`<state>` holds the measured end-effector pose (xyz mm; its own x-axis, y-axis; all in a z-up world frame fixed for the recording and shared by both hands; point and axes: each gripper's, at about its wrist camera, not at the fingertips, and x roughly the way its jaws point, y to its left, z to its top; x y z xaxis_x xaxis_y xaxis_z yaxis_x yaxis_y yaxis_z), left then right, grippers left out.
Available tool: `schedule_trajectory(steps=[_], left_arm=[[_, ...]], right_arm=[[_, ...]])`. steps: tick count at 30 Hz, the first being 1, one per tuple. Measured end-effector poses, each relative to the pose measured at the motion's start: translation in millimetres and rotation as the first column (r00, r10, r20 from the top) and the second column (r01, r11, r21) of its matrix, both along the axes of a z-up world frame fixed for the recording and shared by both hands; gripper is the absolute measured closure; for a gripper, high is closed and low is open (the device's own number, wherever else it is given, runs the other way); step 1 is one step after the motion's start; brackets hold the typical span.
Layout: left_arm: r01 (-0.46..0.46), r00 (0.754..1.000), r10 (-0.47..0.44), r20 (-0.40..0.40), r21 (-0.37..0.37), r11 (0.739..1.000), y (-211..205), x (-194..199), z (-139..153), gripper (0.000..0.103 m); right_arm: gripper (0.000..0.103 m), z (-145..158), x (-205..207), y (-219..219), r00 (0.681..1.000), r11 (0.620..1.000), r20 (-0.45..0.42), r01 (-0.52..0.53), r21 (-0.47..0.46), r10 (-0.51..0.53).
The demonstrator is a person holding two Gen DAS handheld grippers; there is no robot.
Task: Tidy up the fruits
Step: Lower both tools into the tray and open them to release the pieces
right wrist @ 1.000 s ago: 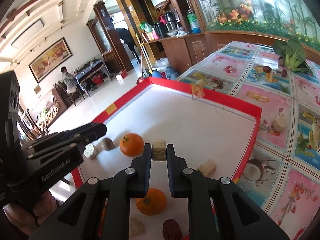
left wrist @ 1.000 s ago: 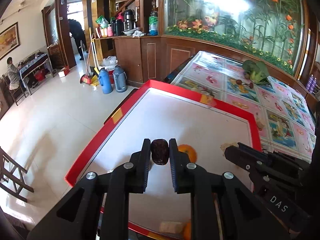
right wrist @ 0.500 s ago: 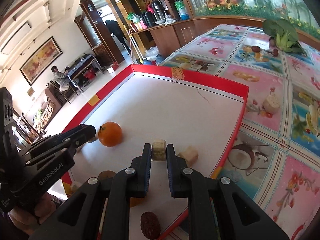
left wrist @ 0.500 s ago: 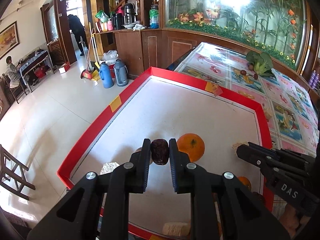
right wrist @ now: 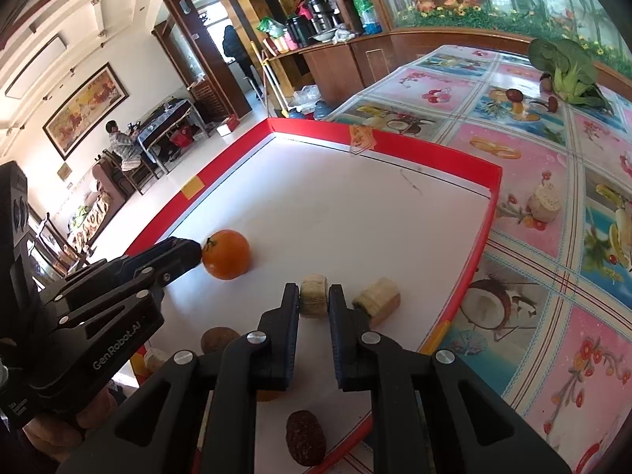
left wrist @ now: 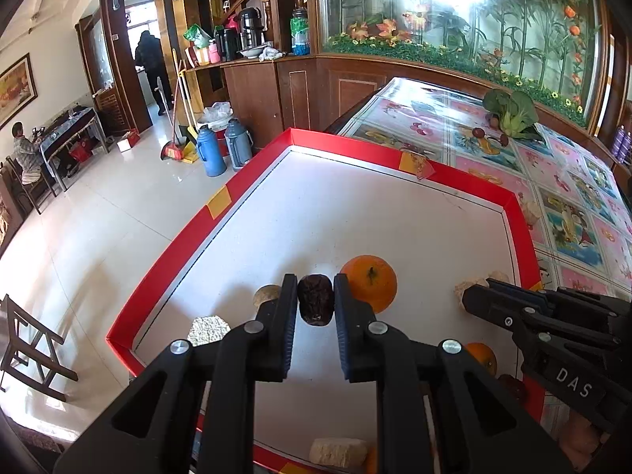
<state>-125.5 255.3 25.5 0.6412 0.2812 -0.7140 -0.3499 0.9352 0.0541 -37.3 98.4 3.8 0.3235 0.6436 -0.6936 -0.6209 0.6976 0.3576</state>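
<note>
In the left wrist view my left gripper (left wrist: 315, 290) is shut on a dark wrinkled date (left wrist: 315, 305), held just above the white tray with the red rim (left wrist: 221, 201). An orange (left wrist: 369, 282) lies just right of its tip and a brown round fruit (left wrist: 267, 295) just left. In the right wrist view my right gripper (right wrist: 314, 296) is shut on a pale cut chunk (right wrist: 314, 299), close beside a second pale chunk (right wrist: 377, 304). The same orange (right wrist: 226, 254) sits by the left gripper's (right wrist: 187, 252) tip. A loose date (right wrist: 305, 442) lies near the tray's front rim.
The tray also holds another pale chunk (left wrist: 208, 330), a second orange (left wrist: 480, 357) and a chunk at the front edge (left wrist: 337, 452). On the flowered tablecloth lie a pale chunk (right wrist: 546, 201) and a green vegetable (right wrist: 568, 71). The floor drops away left of the tray.
The right gripper has drifted toward the loose pale chunk by the tray's right rim. The left view now takes in more of the tray. Both grips are unchanged.
</note>
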Motion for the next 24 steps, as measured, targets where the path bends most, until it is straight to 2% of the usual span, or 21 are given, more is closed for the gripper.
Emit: schedule_trajectory(steps=[21, 22, 24], left_arm=[[-0.008, 1.0, 0.009, -0.008, 0.024, 1.0, 0.5, -1.4, -3.4, 0.083], [-0.009, 1.0, 0.009, -0.009, 0.024, 1.0, 0.7, -1.4, -3.5, 0.082], [-0.009, 1.0, 0.009, -0.01, 0.025, 1.0, 0.2, -1.6, -3.7, 0.082]], right_arm=[[0.087, -1.1, 0.0, 5.4, 0.999, 0.999, -0.015, -0.031, -0.025, 0.03], [0.086, -0.8, -0.6, 5.8, 0.999, 0.999, -0.014, -0.035, -0.026, 0.035], [0.07, 0.9, -2.7, 6.9, 0.999, 0.999, -0.001, -0.039, -0.031, 0.039]])
